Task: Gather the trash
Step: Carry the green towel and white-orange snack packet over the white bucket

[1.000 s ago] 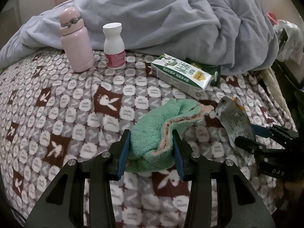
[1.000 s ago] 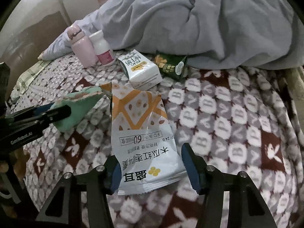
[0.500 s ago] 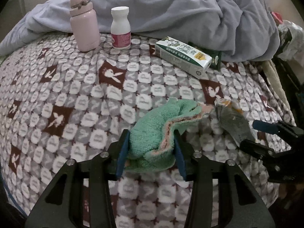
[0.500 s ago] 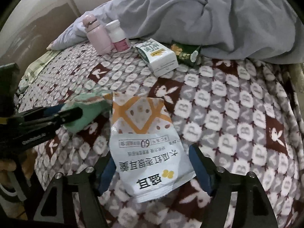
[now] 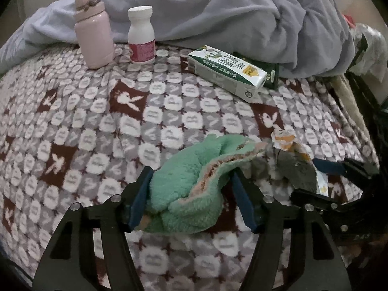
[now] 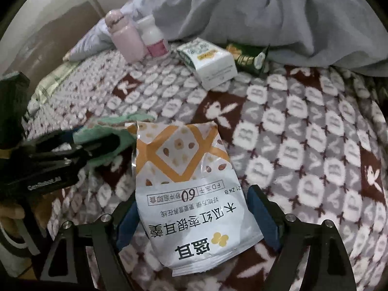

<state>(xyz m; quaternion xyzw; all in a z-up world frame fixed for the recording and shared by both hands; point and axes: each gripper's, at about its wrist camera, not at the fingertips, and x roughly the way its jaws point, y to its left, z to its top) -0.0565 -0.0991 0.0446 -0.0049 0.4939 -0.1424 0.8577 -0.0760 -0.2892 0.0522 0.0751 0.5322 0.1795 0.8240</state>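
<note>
A crumpled green fleece cloth (image 5: 189, 184) lies on the patterned blanket between the jaws of my left gripper (image 5: 191, 172). Those jaws are opening, and the right pad stands off the cloth. A white and orange snack packet (image 6: 184, 189) lies flat between the jaws of my right gripper (image 6: 192, 201). These jaws are opening too, with a small gap at each pad. In the left wrist view the packet (image 5: 291, 155) and the right gripper (image 5: 327, 179) sit at the right. In the right wrist view the left gripper (image 6: 84, 145) and the cloth (image 6: 114, 126) sit at the left.
A green and white carton (image 5: 228, 72) lies on its side farther back, with a dark green snack bag (image 5: 271, 72) behind it. A pink bottle (image 5: 93, 29) and a white pill bottle (image 5: 141, 36) stand upright before a bunched grey duvet (image 5: 230, 12). The bed edge drops off at the right.
Both grippers' jaws have spread apart, letting go of the cloth and the packet, which now rest on the blanket. Both views have tilted slightly, so the bottles appear higher in frame.
</note>
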